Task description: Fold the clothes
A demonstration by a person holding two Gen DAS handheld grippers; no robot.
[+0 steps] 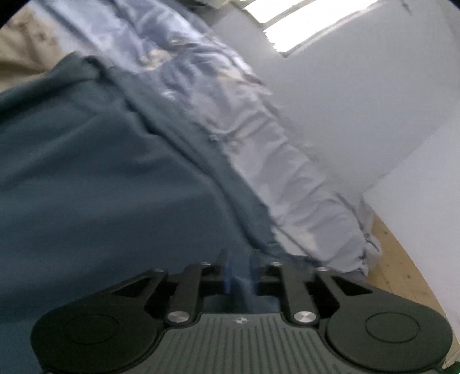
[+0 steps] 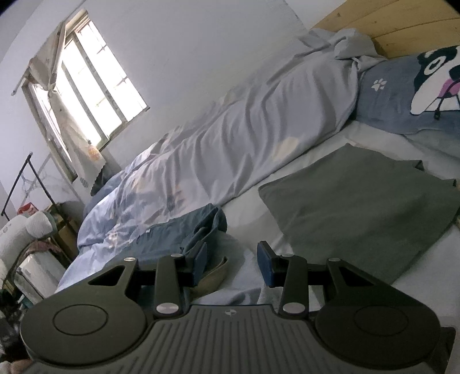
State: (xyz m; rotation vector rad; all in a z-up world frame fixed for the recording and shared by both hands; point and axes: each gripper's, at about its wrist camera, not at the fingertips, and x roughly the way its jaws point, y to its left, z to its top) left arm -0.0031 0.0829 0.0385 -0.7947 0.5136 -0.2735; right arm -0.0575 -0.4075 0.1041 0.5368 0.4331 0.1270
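Note:
A teal garment [image 1: 100, 178] fills the left of the blurred left wrist view, its seams running down to my left gripper [image 1: 240, 276]. A fold of it sits in the narrow gap between the jaws, but the blur hides whether the pads press it. In the right wrist view the same teal garment [image 2: 184, 230] lies crumpled on the bed, just past my right gripper's left finger. My right gripper [image 2: 231, 264] is open and holds nothing, hovering over a beige band [image 2: 214, 273] and pale cloth. A grey-green folded garment [image 2: 359, 201] lies flat to its right.
A rumpled light blue duvet [image 2: 230, 138] runs along the wall side of the bed. A cartoon pillow [image 2: 402, 95] rests by the wooden headboard [image 2: 388, 23]. A window [image 2: 95, 86] and a clothes rack with clutter [image 2: 28, 230] are at the left. Wooden floor [image 1: 402, 273] shows past the bed's end.

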